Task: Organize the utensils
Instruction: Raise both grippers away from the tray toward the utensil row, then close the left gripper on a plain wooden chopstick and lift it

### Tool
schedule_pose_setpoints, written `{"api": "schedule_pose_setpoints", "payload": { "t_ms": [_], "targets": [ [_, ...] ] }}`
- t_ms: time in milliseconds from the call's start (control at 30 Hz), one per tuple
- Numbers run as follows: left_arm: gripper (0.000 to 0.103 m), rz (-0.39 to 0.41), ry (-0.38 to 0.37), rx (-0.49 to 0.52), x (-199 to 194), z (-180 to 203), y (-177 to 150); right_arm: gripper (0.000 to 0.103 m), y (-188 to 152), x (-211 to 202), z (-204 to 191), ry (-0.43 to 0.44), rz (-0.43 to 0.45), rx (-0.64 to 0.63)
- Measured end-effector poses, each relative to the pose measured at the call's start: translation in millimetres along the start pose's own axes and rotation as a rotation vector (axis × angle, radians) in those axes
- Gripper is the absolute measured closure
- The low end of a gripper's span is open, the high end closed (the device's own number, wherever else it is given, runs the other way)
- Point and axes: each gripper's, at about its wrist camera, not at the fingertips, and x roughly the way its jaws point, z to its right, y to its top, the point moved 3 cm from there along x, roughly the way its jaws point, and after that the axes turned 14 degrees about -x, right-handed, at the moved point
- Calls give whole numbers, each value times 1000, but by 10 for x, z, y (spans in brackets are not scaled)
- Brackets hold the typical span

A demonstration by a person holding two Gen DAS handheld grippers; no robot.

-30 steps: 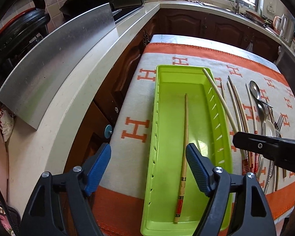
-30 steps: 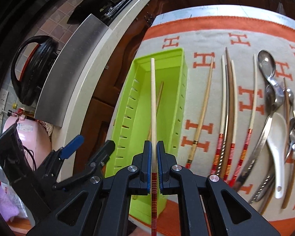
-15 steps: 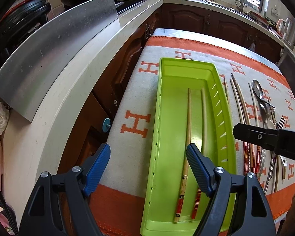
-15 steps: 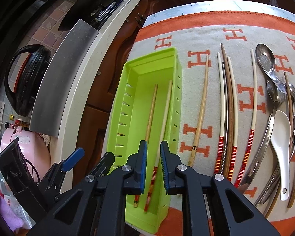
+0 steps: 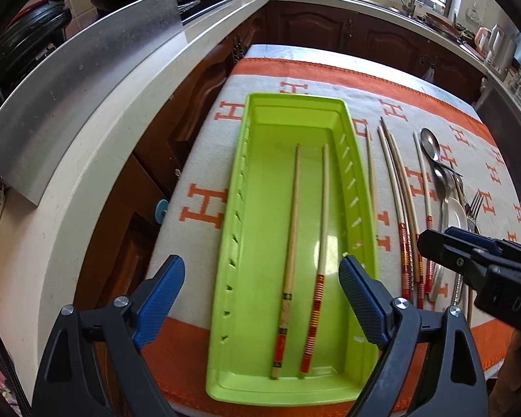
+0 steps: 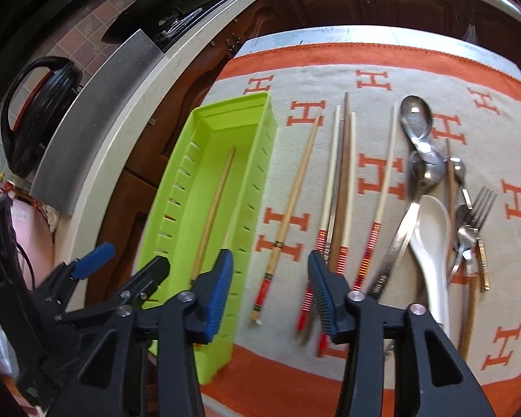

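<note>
A lime green tray [image 5: 239,180] [image 6: 177,180] lies on the orange and white cloth. Two chopsticks lie in it, a bamboo one [image 5: 291,229] and a pale one with red bands [image 5: 321,229]. My left gripper [image 5: 260,299] is open and empty above the tray's near end. My right gripper [image 6: 269,288] is open and empty, right of the tray, over the handle of a bamboo chopstick [image 6: 291,205] on the cloth. Several more chopsticks [image 6: 344,180] lie to its right.
Metal spoons [image 6: 416,128], a white ceramic spoon [image 6: 432,229] and a fork [image 6: 479,208] lie at the cloth's right. A kitchen counter [image 5: 97,146] with a steel plate [image 5: 69,80] runs along the left. Dark wooden cabinets stand behind the table.
My right gripper let go of the red-banded chopstick, which now lies in the tray beside the bamboo one. The gripper opened wide and moved right over the loose chopsticks.
</note>
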Motion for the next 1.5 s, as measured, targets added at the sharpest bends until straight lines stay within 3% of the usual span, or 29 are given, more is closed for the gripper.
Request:
{"api": "schedule_pose_setpoints", "payload": {
  "t_ms": [233, 300, 367, 533, 667, 867, 933, 1000, 1067, 1367, 1500],
  "targets": [
    [11, -68, -27, 16, -23, 196, -140, 44, -298, -281, 193, -60, 61, -2],
    [11, -43, -44, 24, -82, 243, -168, 30, -373, -405, 259, -77, 86, 8],
    [11, -23, -70, 33, -148, 288, -189, 6, -418, -505, 307, -86, 87, 7],
    [11, 0, -139, 69, -255, 435, -217, 5, -538, -812, 441, -150, 153, 10],
    [11, -49, -202, 64, -273, 553, -200, 5, -615, -964, 599, -147, 164, 31],
    [13, -43, -187, 129, -311, 806, -112, 5, -708, -1080, 806, -191, 166, 57],
    [23, -52, -205, 143, -305, 898, -39, 5, -737, -1092, 898, -180, 166, 88],
    [41, -82, -213, 152, -253, 1001, 61, 11, -757, -1089, 998, -166, 164, 120],
    [51, -117, -217, 162, -179, 1103, 169, 22, -758, -1059, 1096, -153, 152, 143],
    [87, -268, -184, 224, 340, 1538, 530, 29, -589, -1002, 1377, -116, 144, 209],
    [90, -337, -158, 228, 612, 1608, 538, 30, -482, -985, 1474, -108, 155, 230]
  ]
}}
